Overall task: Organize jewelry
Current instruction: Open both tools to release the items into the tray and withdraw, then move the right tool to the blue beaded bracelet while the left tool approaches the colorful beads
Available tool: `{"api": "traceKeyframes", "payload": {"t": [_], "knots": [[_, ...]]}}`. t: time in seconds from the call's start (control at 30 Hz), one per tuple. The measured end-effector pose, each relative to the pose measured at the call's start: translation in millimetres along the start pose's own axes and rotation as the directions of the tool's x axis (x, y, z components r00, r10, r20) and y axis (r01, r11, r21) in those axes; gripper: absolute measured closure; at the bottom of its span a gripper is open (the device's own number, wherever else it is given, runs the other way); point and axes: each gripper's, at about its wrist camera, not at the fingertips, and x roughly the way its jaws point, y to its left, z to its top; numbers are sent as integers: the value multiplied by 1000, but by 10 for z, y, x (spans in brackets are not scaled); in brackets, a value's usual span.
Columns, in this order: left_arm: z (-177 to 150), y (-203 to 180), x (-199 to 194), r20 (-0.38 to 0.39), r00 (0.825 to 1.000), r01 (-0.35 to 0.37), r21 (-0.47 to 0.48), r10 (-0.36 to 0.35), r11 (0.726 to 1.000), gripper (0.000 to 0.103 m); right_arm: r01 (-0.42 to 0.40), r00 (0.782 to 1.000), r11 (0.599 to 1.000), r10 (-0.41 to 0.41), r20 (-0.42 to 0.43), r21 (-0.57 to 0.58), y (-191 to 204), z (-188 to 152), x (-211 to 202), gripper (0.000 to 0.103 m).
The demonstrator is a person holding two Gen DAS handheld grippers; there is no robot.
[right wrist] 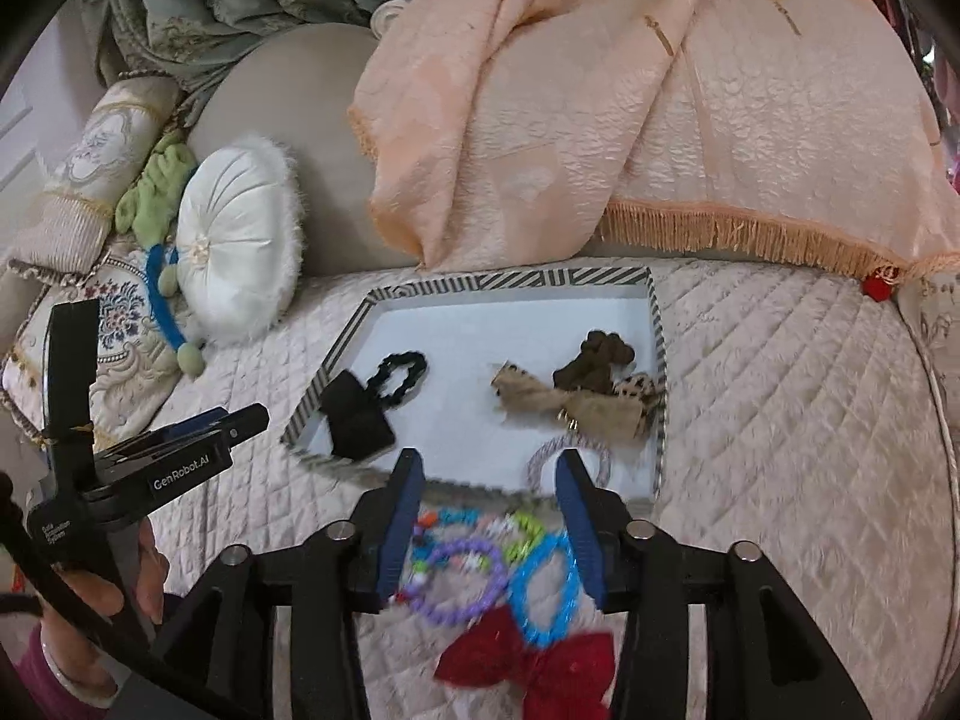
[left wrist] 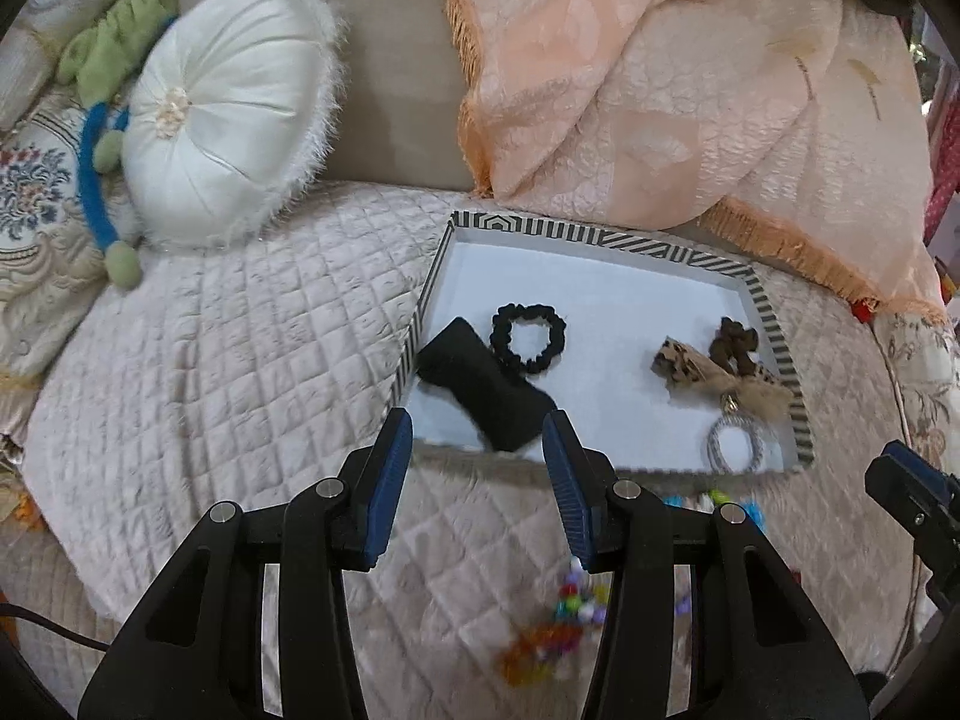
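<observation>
Left tool [left wrist: 477, 426]: jaws parted, nothing between the blue pads, touching nothing; it hangs over the quilted bed cover [left wrist: 240, 324], pointing at the near edge of the tray [left wrist: 576, 234].

Right tool [right wrist: 489, 468]: jaws parted, empty, hovering above the loose items on the cover just before the tray's near rim. No earlier view is at hand to compare either tool.

Tray: striped rim, pale floor, lying flat on the bed. Contents, left to right:
- black block [left wrist: 486, 393], tilted, propped against the left rim near the front corner;
- black scrunchie [left wrist: 528, 339], just behind the block and touching it;
- leopard-print bow [left wrist: 720, 375], toward the right side;
- brown scrunchie [left wrist: 735, 348], resting against the bow's far edge;
- pale striped hair tie [left wrist: 735, 447], in the front right corner, just before the bow.

Outside the tray, on the cover beneath my right tool:
- purple bead bracelet [right wrist: 459, 579];
- blue bead bracelet [right wrist: 549, 591], beside the purple one and touching it;
- red bow [right wrist: 534, 669], nearest me;
- smaller coloured pieces, blurred, kind not tellable.

Surroundings: white round cushion [left wrist: 222, 120] to the left; peach fringed throw [left wrist: 690, 90] behind the tray.
</observation>
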Motion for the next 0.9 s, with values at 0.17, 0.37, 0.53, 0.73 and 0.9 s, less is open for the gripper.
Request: {"api": "traceKeyframes", "payload": {"t": [0.17, 0.37, 0.53, 0.73, 0.9], "knots": [[-145, -23, -312, 50, 999, -4, 12, 4, 1000, 58, 9, 1000, 1000, -9, 22, -22, 116, -108, -229, 49], [-247, -23, -548, 89, 996, -6, 17, 4, 1000, 58, 8, 999, 1000, -6, 44, -30, 199, -195, -430, 48], [-299, -3, -648, 97, 995, 0, 11, -1, 1000, 58, 14, 999, 999, -12, 40, -35, 250, -243, -508, 47], [-349, -25, -734, 107, 994, 1, 21, -4, 1000, 58, 13, 999, 999, -11, 52, -39, 304, -271, -594, 46], [-373, -3, -756, 104, 995, 5, 13, -6, 1000, 58, 18, 998, 999, -16, 56, -49, 353, -287, -631, 43]]}}
